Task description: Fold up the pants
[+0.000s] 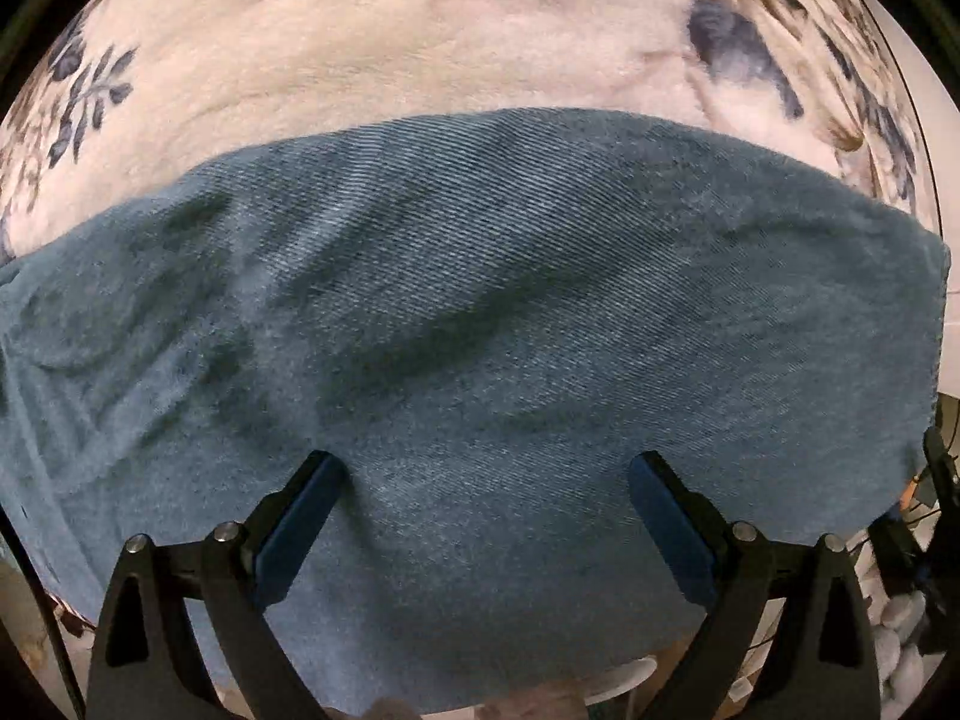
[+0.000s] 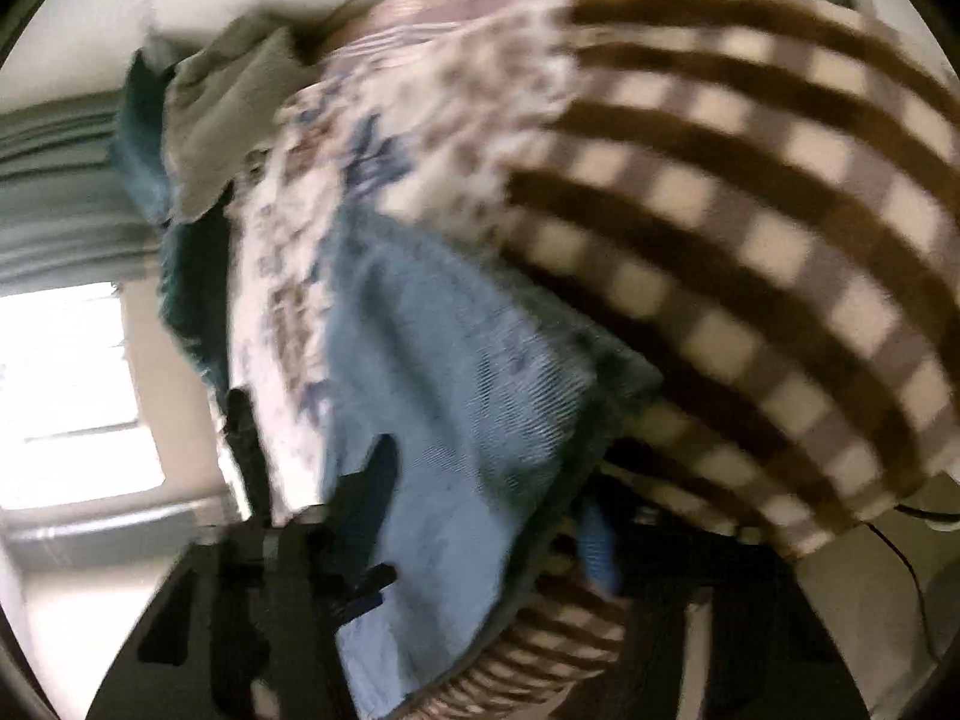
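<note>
Blue denim pants (image 1: 480, 300) lie spread over a pale floral fleece blanket (image 1: 360, 48) and fill the lower left wrist view. My left gripper (image 1: 486, 465) points almost straight down at the cloth, with both fingers (image 1: 318, 480) spread wide just over the denim and gripping nothing. The right wrist view is blurred. In it the pants (image 2: 456, 360) hang off the edge of the floral blanket (image 2: 300, 228). My right gripper (image 2: 489, 492) straddles that denim edge, its jaws apart, and the cloth between them lies flat, not pinched.
A brown-and-cream checked blanket (image 2: 750, 210) covers the right side next to the pants. A grey-green cloth (image 2: 228, 114) and a teal one (image 2: 144, 144) lie at the far left, beside a bright window (image 2: 60, 396). White pebble-like things (image 1: 900, 630) sit past the denim's right edge.
</note>
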Demonstrator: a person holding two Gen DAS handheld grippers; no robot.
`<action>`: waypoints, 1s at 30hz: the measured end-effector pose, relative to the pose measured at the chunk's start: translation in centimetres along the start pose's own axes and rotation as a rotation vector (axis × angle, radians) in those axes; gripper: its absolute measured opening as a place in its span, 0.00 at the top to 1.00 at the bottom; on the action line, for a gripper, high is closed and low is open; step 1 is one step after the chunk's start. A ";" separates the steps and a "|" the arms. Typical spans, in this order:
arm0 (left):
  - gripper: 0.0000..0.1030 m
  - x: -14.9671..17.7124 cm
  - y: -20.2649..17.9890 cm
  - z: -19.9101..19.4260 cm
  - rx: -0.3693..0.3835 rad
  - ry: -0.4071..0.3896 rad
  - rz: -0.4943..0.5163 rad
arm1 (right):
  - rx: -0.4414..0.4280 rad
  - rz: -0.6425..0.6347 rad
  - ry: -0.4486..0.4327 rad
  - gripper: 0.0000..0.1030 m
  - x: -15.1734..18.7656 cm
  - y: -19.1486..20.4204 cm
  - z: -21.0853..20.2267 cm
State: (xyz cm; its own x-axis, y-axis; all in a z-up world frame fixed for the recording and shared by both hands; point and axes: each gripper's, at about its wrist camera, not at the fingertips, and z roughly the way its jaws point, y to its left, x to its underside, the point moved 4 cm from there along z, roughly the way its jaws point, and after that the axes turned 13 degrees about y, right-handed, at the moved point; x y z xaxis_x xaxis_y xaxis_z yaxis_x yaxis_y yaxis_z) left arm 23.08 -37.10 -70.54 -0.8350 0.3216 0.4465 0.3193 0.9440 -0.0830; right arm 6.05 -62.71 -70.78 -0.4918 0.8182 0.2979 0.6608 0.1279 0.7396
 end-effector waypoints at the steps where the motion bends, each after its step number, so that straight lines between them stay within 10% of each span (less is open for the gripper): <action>1: 0.01 -0.1 -0.2 0.1 -0.007 -0.001 0.000 | -0.002 -0.019 0.015 0.56 0.1 0.5 0.1; 14: 0.00 -2.2 -1.7 1.7 0.001 0.014 -0.057 | -0.132 -0.056 0.023 0.56 -3.0 3.1 2.2; 24: 0.00 -2.9 -0.1 1.2 0.006 0.021 -0.043 | -0.095 -0.001 0.217 0.53 0.2 0.4 6.6; 30: 0.00 -1.8 0.5 1.3 0.010 0.022 -0.038 | -0.182 -0.001 0.031 0.53 -1.9 2.2 4.6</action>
State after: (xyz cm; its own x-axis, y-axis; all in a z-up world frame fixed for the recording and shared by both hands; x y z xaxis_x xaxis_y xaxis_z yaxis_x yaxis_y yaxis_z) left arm 24.16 -37.11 -72.57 -0.8366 0.2836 0.4687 0.2823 0.9564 -0.0747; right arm 10.98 -61.38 -72.50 -0.5114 0.8001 0.3135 0.5478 0.0225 0.8363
